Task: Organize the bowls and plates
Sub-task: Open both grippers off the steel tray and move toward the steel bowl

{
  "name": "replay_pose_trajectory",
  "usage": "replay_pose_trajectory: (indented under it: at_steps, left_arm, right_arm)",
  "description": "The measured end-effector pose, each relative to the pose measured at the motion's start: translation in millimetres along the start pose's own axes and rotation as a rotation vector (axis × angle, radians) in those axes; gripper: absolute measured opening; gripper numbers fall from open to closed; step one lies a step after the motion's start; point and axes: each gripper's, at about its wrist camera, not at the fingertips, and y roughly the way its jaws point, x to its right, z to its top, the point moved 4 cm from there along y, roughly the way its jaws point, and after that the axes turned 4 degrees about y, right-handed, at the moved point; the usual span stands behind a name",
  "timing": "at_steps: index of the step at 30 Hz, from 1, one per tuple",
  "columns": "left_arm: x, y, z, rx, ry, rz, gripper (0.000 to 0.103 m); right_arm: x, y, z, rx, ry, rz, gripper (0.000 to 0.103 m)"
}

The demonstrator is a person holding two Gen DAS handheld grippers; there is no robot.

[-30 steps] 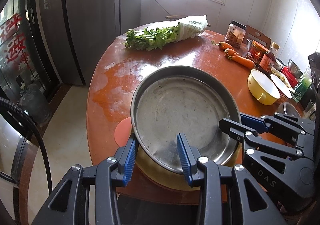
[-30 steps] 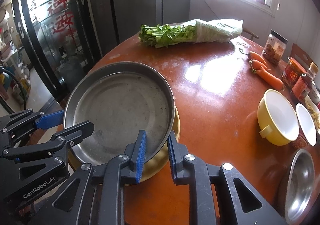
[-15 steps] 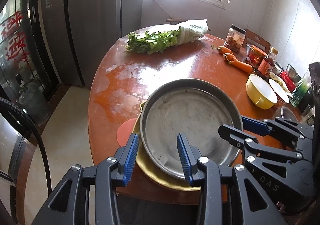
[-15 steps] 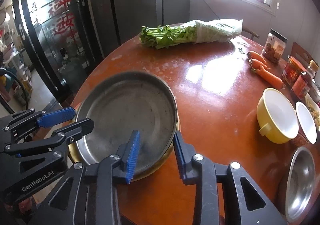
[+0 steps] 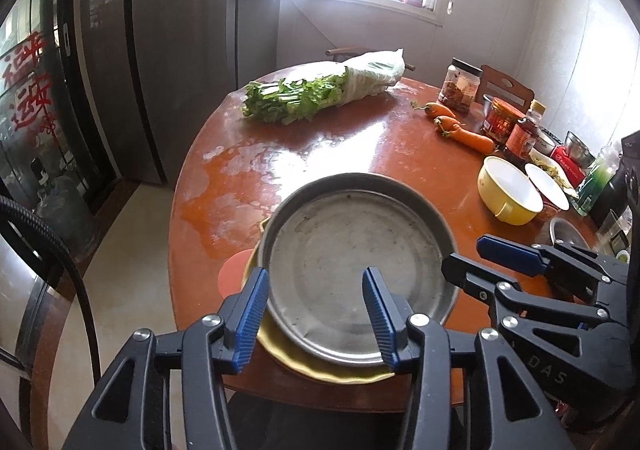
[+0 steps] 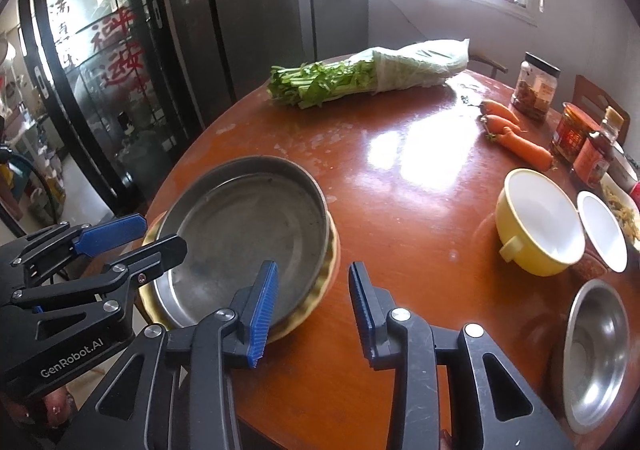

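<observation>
A round steel pan (image 5: 352, 262) sits on a yellow plate (image 5: 332, 372) at the near edge of the round table; it also shows in the right wrist view (image 6: 244, 234), with the plate (image 6: 320, 290) under it. My left gripper (image 5: 314, 314) is open, above the pan's near rim, holding nothing. My right gripper (image 6: 312, 310) is open and empty, just off the pan's right rim; it also shows in the left wrist view (image 5: 476, 264). A yellow bowl (image 6: 538, 221), a small white bowl (image 6: 604, 230) and a steel bowl (image 6: 598, 354) sit at the right.
A bundle of greens (image 5: 320, 89) lies at the far side of the red-brown table (image 6: 400, 177). Carrots (image 5: 460, 127), jars and bottles (image 5: 504, 121) stand at the far right. A pink coaster (image 5: 232, 276) peeks out left of the plate. The table's near edge is just below the grippers.
Both grippers opened, let go of the steel pan and pulled back. The pan now rests on the yellow plate.
</observation>
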Motion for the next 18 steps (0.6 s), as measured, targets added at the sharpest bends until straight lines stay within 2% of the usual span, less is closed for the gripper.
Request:
replay_pose_trajectory:
  at_steps: [4, 13, 18]
  left_arm:
    - [13.8, -1.9, 4.0, 0.011, 0.014, -0.007, 0.053]
    - [66.0, -0.7, 13.2, 0.017, 0.086, -0.045, 0.056]
    - [103.1, -2.7, 22.1, 0.039, 0.136, -0.072, 0.063]
  right_arm:
    - [12.4, -14.2, -1.6, 0.022, 0.022, -0.005, 0.045]
    - [57.1, -48.6, -9.3, 0.075, 0.085, -0.041, 0.047]
    - [92.3, -72.0, -15.6, 0.113, 0.135, -0.081, 0.051]
